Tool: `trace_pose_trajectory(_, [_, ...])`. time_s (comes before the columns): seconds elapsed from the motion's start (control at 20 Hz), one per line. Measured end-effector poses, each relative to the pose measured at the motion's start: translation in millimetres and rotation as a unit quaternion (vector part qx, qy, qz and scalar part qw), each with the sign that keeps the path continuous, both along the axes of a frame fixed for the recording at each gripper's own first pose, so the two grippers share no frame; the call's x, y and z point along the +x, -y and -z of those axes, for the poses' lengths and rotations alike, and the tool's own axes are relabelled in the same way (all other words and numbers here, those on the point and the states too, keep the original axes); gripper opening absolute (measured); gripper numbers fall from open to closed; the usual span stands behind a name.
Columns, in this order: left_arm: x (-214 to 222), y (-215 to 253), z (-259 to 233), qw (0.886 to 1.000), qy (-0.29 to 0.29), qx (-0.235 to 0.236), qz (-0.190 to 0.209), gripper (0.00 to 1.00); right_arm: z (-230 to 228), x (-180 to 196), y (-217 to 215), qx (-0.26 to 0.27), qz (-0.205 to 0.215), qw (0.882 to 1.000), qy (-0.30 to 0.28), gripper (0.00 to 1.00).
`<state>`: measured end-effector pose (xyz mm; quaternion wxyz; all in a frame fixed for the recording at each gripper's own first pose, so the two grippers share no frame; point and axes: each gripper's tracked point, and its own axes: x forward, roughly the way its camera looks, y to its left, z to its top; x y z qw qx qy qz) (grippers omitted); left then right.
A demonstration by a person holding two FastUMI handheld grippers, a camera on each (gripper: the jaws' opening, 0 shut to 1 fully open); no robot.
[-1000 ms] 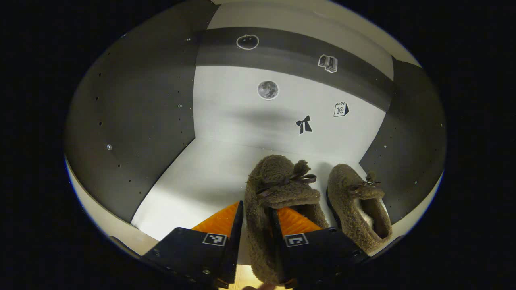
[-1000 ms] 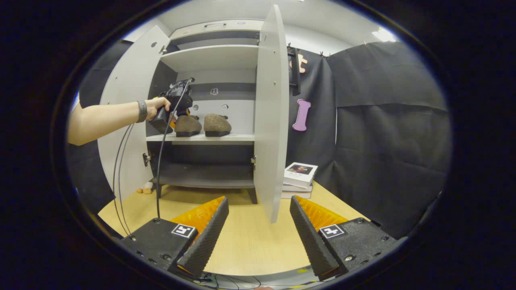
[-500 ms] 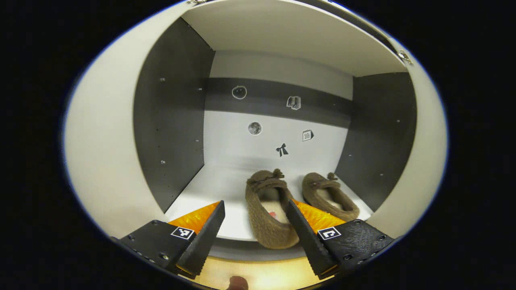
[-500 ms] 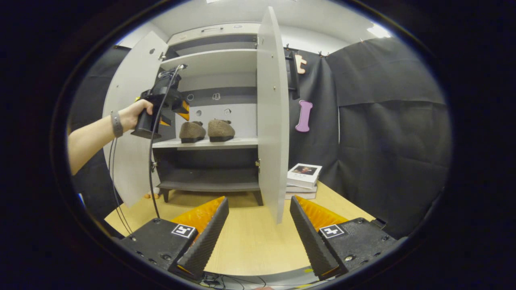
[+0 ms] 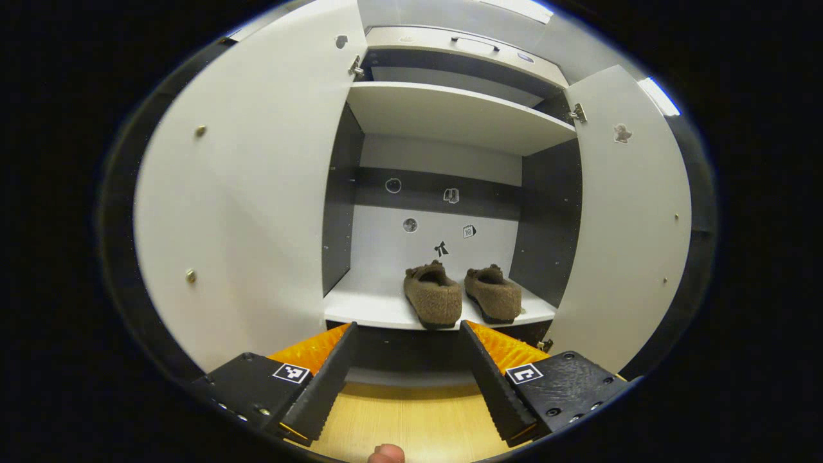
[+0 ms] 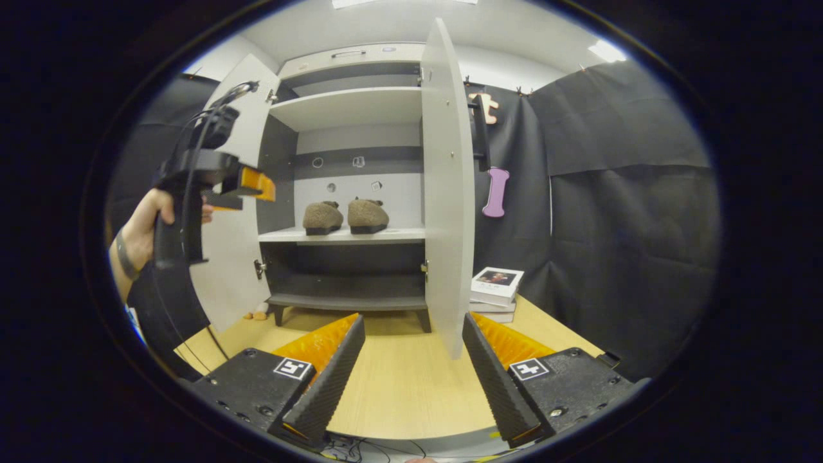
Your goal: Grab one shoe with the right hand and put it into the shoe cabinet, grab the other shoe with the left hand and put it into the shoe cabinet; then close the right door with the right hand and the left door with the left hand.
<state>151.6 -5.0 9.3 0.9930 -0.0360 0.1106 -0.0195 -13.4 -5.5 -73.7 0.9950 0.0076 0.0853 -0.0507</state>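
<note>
Standing side by side on the middle shelf (image 5: 379, 308) of the cabinet (image 6: 350, 54), the two shoes made the first half of the job look finished. The left shoe (image 5: 434, 297) sat near the shelf's front edge, toe inward. The right shoe (image 5: 494, 294) lay just beside it, toward the shelf's right end. In the right gripper view the same pair showed on that shelf, the left shoe (image 6: 323, 217) and the right shoe (image 6: 368, 215) close together.

Both doors stood wide open. The right door (image 6: 447, 193) was swung outward, its edge toward the right tongs (image 6: 413, 360). The left door (image 5: 251, 193) reached out beside the left tongs (image 5: 405, 366).

Both pairs of tongs gaped wide and held nothing. The left tongs (image 6: 247, 186) also showed in the right gripper view, gripped by a hand (image 6: 144, 225) out in front of the left door, clear of the shelf.

What seemed left was the closing: the right door by the right tongs, then the left door by the left tongs. Neither door had been touched yet, and a stack of books (image 6: 495, 292) lay on the tabletop (image 6: 398, 386) past the right door.
</note>
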Motion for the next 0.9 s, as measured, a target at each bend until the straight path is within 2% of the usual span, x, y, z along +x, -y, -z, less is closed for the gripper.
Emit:
trace_pose_trajectory(0.15, [-38.1,-10.4,17.7,1.0,0.005,-0.002,-0.013,0.95,-7.6,2.8,-6.0,0.003,-0.011,1.0,0.006,0.97])
trace_pose_trajectory(0.4, [-97.7,-10.5,41.0,0.999,0.034,-0.004,-0.008,0.95,-7.4,1.2,-14.2,-0.006,-0.024,1.0,0.007,0.97])
trace_pose_trajectory(0.7, [-138.0,-4.1,37.7,0.997,0.072,0.021,0.0,0.95,1.2,-0.8,-26.9,0.013,-0.035,0.999,-0.006,0.99])
trace_pose_trajectory(0.8, [-141.7,-3.8,37.7,0.997,0.071,0.024,0.003,0.95,-19.9,1.6,-24.1,0.022,-0.038,0.999,0.017,0.97])
trace_pose_trajectory(0.9, [-149.1,-2.6,39.6,0.997,0.067,0.024,0.002,0.95,-57.9,9.7,-1.1,0.022,-0.03,0.998,0.05,0.97])
